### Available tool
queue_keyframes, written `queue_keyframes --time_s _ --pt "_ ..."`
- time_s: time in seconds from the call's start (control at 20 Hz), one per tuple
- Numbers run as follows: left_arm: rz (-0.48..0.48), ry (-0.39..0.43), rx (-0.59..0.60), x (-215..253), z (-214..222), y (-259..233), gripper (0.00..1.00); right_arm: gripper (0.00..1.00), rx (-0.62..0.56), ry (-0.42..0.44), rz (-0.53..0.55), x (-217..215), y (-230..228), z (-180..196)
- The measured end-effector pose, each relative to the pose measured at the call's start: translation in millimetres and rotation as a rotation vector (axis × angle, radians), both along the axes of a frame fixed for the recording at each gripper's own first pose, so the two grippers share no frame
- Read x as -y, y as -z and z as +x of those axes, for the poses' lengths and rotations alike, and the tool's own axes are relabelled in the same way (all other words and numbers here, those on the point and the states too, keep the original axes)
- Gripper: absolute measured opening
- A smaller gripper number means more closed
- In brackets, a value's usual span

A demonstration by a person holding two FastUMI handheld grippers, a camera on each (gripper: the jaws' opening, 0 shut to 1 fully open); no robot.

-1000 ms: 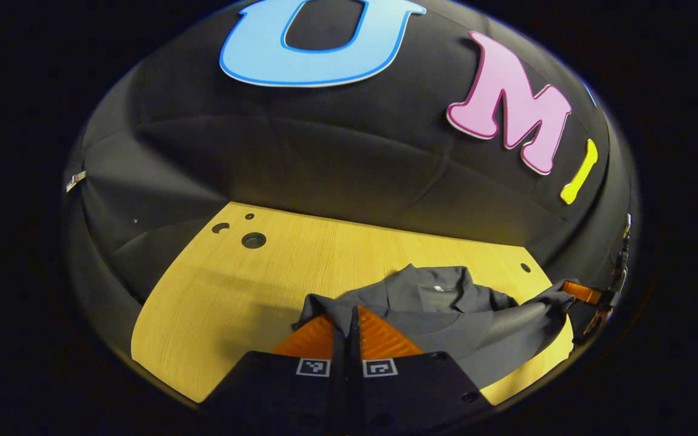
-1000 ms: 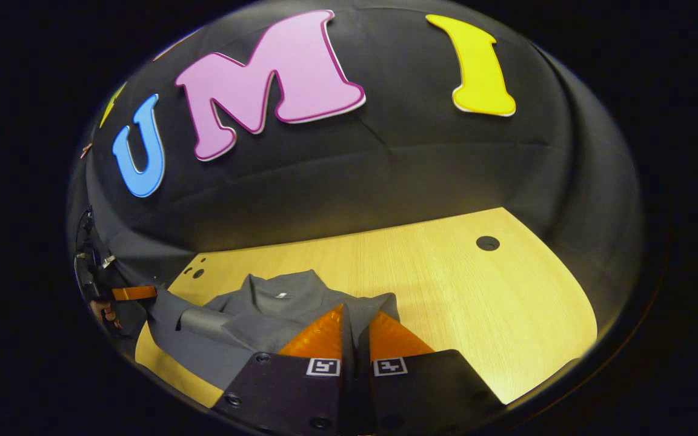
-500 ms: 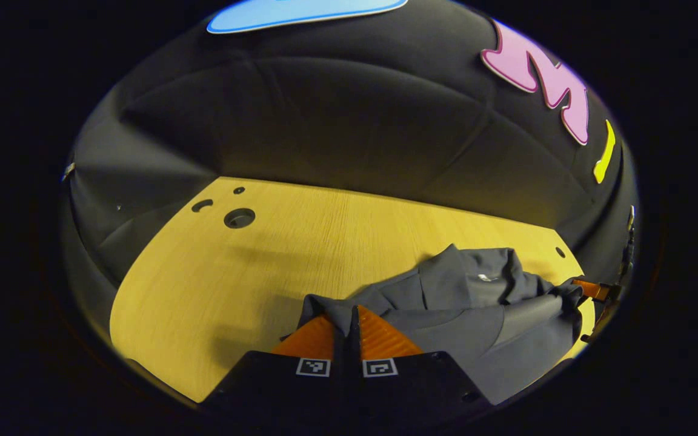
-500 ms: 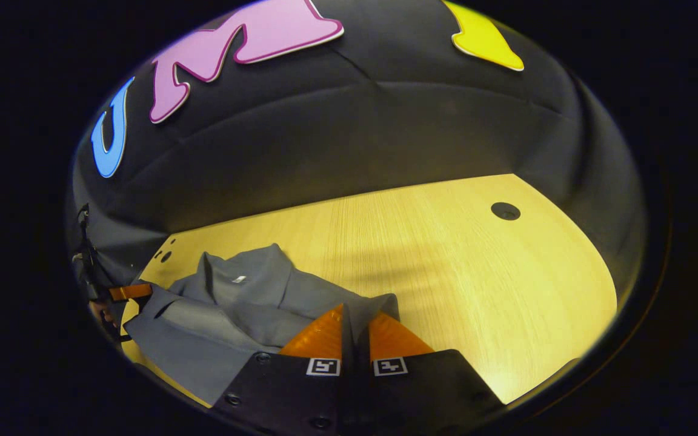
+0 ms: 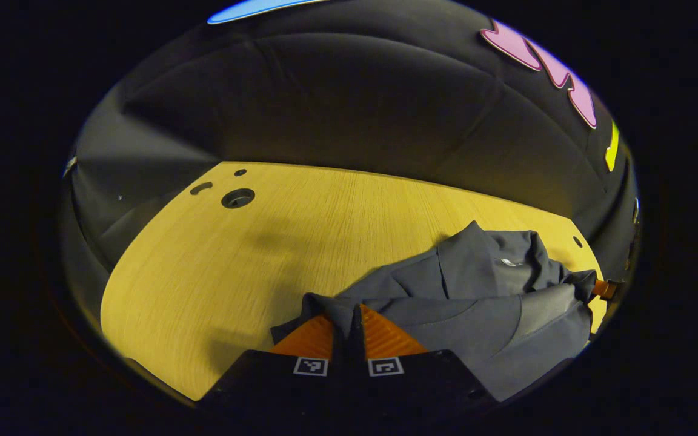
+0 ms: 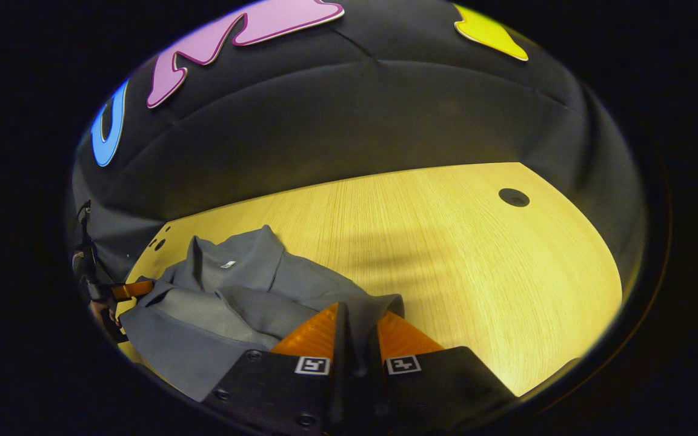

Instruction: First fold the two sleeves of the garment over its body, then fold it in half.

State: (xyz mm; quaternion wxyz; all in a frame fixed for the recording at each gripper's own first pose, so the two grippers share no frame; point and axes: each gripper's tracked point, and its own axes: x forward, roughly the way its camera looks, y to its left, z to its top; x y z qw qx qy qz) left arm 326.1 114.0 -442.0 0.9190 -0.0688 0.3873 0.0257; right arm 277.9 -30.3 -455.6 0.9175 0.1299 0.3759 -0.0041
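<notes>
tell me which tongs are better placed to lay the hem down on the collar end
Neither clearly: the left tongs and right tongs each pinch a corner of the grey garment, carrying its edge together toward the collar. The half fold likely needs both.

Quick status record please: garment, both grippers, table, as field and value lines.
garment: grey collared cloth garment, bunched on the table, near edge lifted
left gripper: shut on a corner of the garment
right gripper: shut on another corner of the garment
surface: yellow wooden table with round holes
fold stage: sleeves look folded in; the half fold is in progress
</notes>
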Motion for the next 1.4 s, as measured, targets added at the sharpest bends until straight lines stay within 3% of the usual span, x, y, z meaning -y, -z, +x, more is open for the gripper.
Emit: queue_keyframes --time_s 0.05,0.1,0.15,0.2,0.25,0.4,0.65,0.9,1.4 --pt "-0.001 0.0 0.001 1 -1 -2 0.11 0.23 -0.001 -0.004 -0.016 2 -2 -3" --pt "-0.009 -0.003 0.005 3 -2 -5 0.12 0.43 0.0 -0.015 -0.02 0 -5 -4" --pt "-0.023 -0.006 0.011 5 -3 -9 0.15 0.46 -0.003 -0.022 -0.031 0 -7 -8" --pt "-0.034 -0.01 0.017 8 -5 -14 0.21 0.48 -0.006 -0.029 -0.036 0 -12 -11" --pt "-0.034 -0.015 0.021 9 -6 -18 0.3 0.65 -0.009 -0.032 -0.037 0 -16 -13" --pt "-0.024 -0.008 0.027 10 -14 -30 0.58 0.68 0.008 -0.03 -0.033 -1 -32 -19" --pt "-0.024 0.007 0.052 16 -29 -61 0.77 0.8 0.038 -0.017 -0.012 -6 -62 -30" --pt "-0.029 0.032 0.094 22 -54 -100 0.83 0.86 0.094 -0.017 0.005 -14 -105 -49" --pt "-0.049 0.116 0.158 48 -137 -158 0.83 0.88 0.208 -0.008 0.003 -20 -194 -107"
